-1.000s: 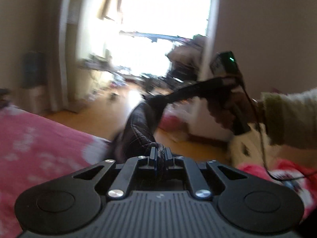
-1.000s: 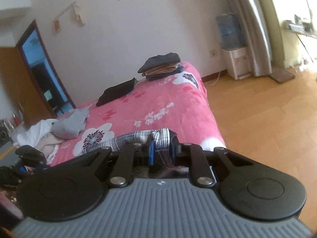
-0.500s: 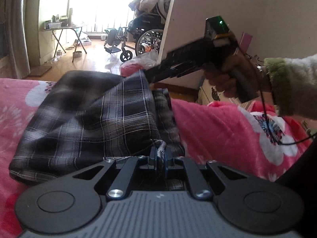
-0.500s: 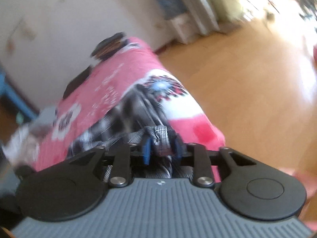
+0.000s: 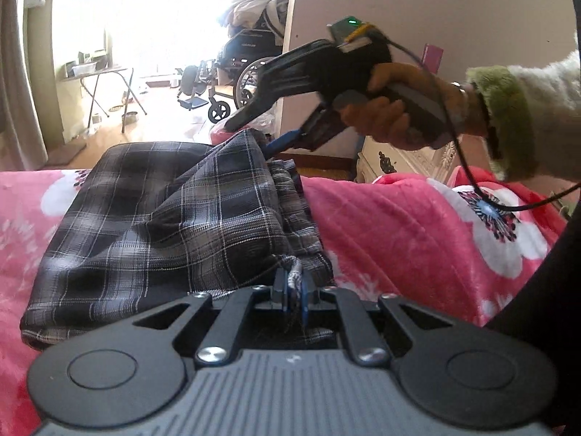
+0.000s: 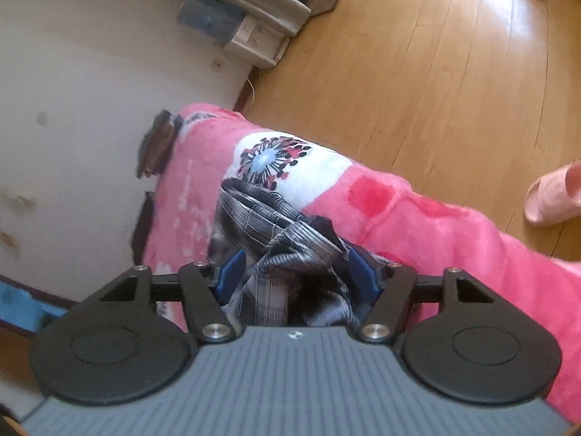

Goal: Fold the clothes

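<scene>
My left gripper (image 5: 293, 288) clamped on plaid garment (image 5: 174, 218) hem at bottom centre, garment lying mid-frame on pink blanket (image 5: 399, 225), my right gripper (image 6: 297, 276) jaws spread with bunched plaid cloth between them, wheelchair (image 5: 232, 72) upper centre.

Black gripper (image 5: 293, 290), blue pads, silver screws; cream sleeve (image 5: 544, 116), green cuff

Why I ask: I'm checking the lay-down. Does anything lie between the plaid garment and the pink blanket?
Nothing visible does. The plaid garment already rests on the pink blanket, left gripper shut on its near edge, right gripper open around its far corner.
</scene>
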A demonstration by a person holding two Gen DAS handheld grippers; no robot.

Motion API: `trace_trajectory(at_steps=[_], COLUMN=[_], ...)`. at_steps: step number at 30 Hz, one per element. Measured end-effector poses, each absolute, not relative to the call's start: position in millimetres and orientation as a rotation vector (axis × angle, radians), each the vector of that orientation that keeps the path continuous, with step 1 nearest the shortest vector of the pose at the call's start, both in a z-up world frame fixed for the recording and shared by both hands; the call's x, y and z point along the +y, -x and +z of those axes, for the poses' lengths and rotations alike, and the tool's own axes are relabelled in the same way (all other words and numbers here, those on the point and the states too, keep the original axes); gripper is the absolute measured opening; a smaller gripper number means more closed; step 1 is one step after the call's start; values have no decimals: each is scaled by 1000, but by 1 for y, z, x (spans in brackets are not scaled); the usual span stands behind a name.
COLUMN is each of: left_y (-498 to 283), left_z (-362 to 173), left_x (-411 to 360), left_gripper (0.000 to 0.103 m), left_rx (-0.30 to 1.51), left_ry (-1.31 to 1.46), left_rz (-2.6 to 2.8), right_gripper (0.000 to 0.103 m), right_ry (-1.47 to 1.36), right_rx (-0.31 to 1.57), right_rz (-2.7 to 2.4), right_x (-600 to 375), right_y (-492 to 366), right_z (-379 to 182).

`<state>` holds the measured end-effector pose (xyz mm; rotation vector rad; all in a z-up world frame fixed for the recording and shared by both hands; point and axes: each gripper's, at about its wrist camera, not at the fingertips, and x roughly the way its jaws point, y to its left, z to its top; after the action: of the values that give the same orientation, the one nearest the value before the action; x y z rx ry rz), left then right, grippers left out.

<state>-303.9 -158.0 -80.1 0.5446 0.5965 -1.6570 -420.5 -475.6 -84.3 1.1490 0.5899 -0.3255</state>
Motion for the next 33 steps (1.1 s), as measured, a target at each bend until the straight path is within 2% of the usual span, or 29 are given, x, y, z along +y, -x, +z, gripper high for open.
trace_trajectory(at_steps=[2, 3, 6, 10, 19, 24, 27, 28, 32, 33], left_y=[305, 306, 304, 316, 319, 323, 322, 322, 308, 303], left_z=[-80, -79, -72, -69, -74, -83, -86, -83, -62, -56], left_x=[-157, -156, -152, -151, -154, -157, -156, -154, -139, -138], left_gripper=[8, 8, 7, 8, 8, 9, 13, 20, 32, 33], left_rx=[573, 564, 549, 493, 527, 567, 616, 628, 591, 592], left_ry=[-552, -552, -525, -555, -565, -571, -575, -573, -522, -498], left_rz=[-1668, -1674, -1705, -1763, -1771, -1770, -1774, -1783, -1837, -1836], right_gripper=[40, 22, 12, 11, 11, 12, 23, 28, 30, 30], right_ry=[-1101, -1084, -1053, -991, -1021, -1053, -1032, -1019, -958, -909], right_rx=[619, 633, 593, 519, 486, 507, 516, 519, 525, 517], right_rz=[-334, -340, -346, -340, -342, -389, -449, -471, -560, -577], right_x=[-473, -472, -467, -457, -458, -465, -466, -466, -465, -464], right_y=[410, 407, 413, 433, 455, 462, 470, 473, 484, 486], right_z=[-83, -83, -75, -61, -68, -95, -95, -92, -82, -73])
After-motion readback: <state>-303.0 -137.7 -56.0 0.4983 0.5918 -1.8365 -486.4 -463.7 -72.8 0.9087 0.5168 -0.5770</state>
